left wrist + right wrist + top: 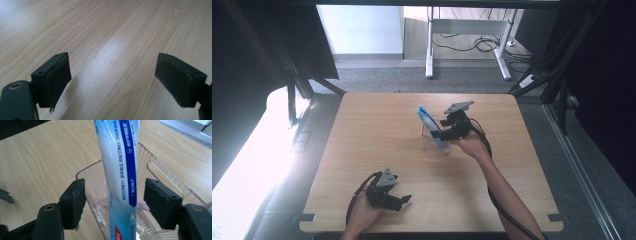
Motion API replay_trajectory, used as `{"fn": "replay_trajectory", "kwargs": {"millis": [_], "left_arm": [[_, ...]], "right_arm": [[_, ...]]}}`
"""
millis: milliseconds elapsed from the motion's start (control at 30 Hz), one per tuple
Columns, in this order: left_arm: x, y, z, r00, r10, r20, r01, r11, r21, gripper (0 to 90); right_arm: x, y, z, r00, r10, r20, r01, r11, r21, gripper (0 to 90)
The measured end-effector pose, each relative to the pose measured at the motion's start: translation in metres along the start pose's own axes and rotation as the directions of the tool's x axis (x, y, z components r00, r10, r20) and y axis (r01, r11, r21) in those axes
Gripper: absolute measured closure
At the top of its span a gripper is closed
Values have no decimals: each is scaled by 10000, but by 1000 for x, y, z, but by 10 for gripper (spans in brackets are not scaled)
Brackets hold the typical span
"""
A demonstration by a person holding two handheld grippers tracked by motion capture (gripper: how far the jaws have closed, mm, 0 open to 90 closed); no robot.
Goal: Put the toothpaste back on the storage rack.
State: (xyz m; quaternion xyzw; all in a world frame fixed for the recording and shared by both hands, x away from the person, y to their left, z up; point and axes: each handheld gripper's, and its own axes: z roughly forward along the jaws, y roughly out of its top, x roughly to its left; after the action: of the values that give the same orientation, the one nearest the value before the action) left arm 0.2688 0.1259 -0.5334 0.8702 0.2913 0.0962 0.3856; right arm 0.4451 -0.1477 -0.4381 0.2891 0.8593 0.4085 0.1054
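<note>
Toothpaste tube stands in clear holder between open tool pads.

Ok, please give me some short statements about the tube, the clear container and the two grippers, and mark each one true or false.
1. The toothpaste tube stands inside the clear container. True.
2. The right gripper clamps the tube tightly. False: its jaws stand apart on either side of the tube, with gaps.
3. The left gripper holds a cup. False: its jaws are open over the bare wooden table.
4. The tube is white and blue. True.
5. The left gripper is beside the container. False: it is near the table's front edge.
</note>
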Motion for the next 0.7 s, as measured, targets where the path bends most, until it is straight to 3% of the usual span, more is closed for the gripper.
{"fn": "replay_trajectory", "kwargs": {"millis": [467,700], "left_arm": [[-1,0,0,10000,44,-15,-44,10000,25,135],[0,0,-1,10000,31,-60,-31,10000,10,135]], "right_arm": [[10,-1,-10,9991,-380,187,380,9993,-9,144],[13,-4,-18,9985,-495,214,493,9987,95,133]]}}
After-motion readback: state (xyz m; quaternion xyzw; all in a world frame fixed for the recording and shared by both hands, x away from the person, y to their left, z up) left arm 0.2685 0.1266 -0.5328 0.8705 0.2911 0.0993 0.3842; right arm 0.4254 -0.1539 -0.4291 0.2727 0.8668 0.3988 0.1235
